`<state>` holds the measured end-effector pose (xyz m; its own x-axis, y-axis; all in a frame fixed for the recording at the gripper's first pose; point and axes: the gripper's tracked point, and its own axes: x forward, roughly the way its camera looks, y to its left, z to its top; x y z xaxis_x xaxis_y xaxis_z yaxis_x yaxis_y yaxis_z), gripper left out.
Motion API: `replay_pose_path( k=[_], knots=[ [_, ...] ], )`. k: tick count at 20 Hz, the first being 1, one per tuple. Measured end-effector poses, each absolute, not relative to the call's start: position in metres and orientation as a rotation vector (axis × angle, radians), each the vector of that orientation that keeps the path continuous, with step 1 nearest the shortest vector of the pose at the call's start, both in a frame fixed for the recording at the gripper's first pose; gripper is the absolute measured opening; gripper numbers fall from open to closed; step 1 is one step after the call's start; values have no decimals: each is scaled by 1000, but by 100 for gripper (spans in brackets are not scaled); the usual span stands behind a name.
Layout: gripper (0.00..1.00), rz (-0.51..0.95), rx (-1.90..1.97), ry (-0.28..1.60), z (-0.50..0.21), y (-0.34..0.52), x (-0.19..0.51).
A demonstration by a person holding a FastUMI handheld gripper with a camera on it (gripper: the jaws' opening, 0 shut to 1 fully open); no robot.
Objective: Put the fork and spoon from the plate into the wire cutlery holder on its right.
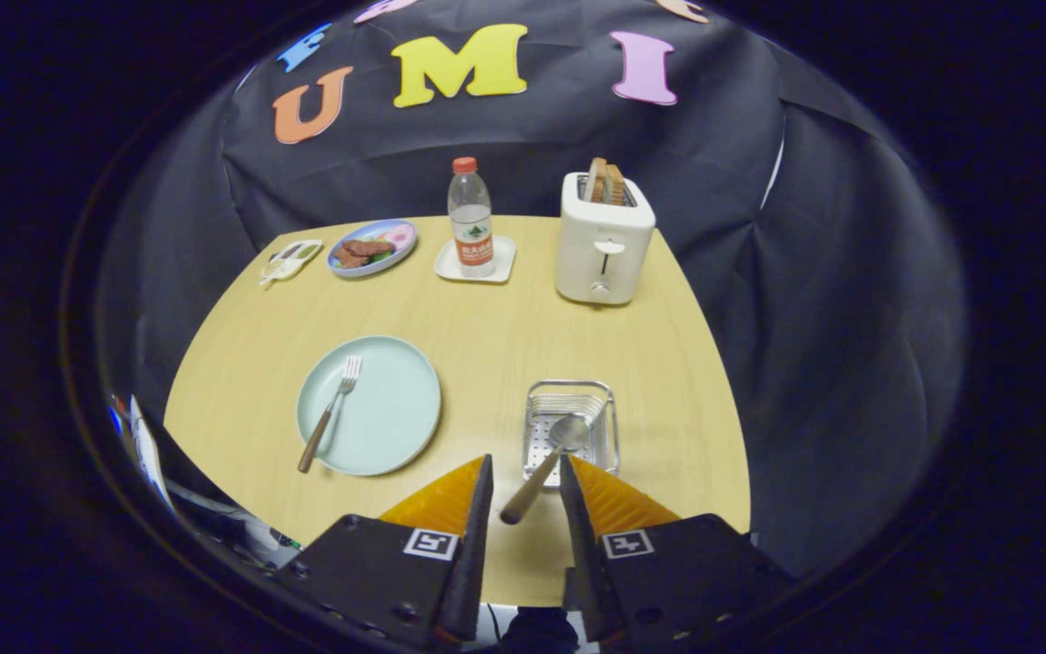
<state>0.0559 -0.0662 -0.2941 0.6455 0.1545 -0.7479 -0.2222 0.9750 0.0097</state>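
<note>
A pale green plate [391, 413] lies on the wooden table, left of my fingers. A fork [330, 414] with a wooden handle rests on its left side, tines pointing away. To the plate's right stands the wire cutlery holder [613, 420]. The spoon [548, 455] has its bowl inside the holder, while its wooden handle leans out over the near rim toward me. My gripper [526, 461] is open just above the table. The spoon's handle end sits in the gap between the fingers, and neither finger presses on it.
At the back of the table stand a white toaster [602, 239] with bread, a water bottle [470, 218] on a white coaster, a blue plate of food [372, 246] and a small dish [290, 260]. The table's right edge runs close behind the holder.
</note>
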Motion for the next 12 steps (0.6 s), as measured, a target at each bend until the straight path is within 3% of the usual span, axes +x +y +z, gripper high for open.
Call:
replay_pose_path(
  k=[6, 10, 12],
  knots=[
    [79, 311, -108, 839, -300, 12, 46],
    [91, 334, -89, 863, -315, 67, 43],
    [91, 332, -71, 882, -326, 92, 42]
  ],
)
